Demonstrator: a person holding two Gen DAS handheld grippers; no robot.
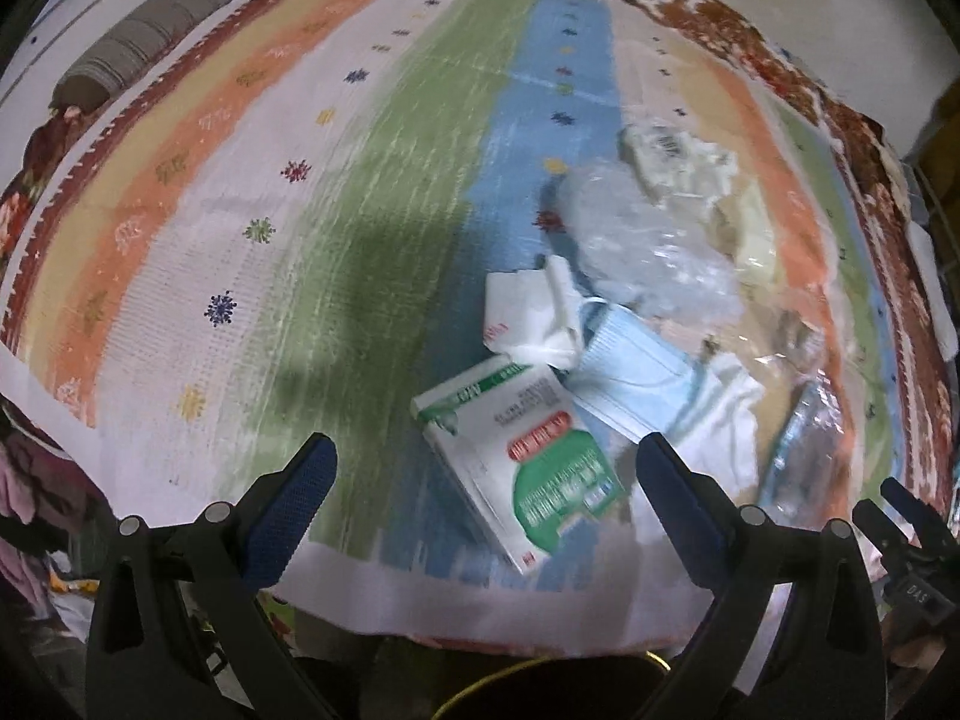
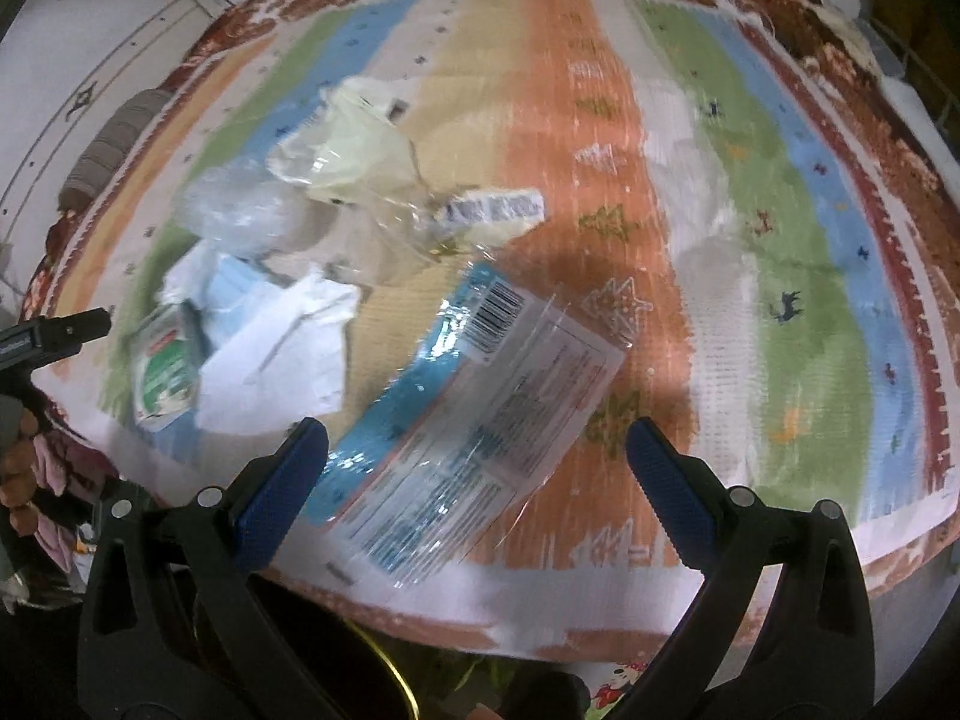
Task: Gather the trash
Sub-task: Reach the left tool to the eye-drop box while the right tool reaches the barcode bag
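Trash lies heaped on a striped cloth. In the left wrist view a green and white carton [image 1: 528,468] sits between the fingers of my open left gripper [image 1: 486,462], untouched by either. Behind it lie a white crumpled tissue [image 1: 534,318], a blue face mask [image 1: 630,378] and clear crumpled plastic [image 1: 642,240]. In the right wrist view a clear and blue printed wrapper [image 2: 480,420] with a barcode lies flat between the fingers of my open right gripper [image 2: 477,450]. White paper [image 2: 282,366], the carton [image 2: 165,372], the mask [image 2: 234,294] and a pale yellow bag [image 2: 360,144] lie to the left.
The striped cloth [image 1: 240,240] covers a surface with a brown patterned border, its near edge [image 2: 540,600] just ahead of the grippers. A grey ribbed cushion [image 1: 138,48] lies at far left. A thin white tissue [image 2: 702,192] rests on the right stripes. The left gripper tip [image 2: 60,330] shows at left.
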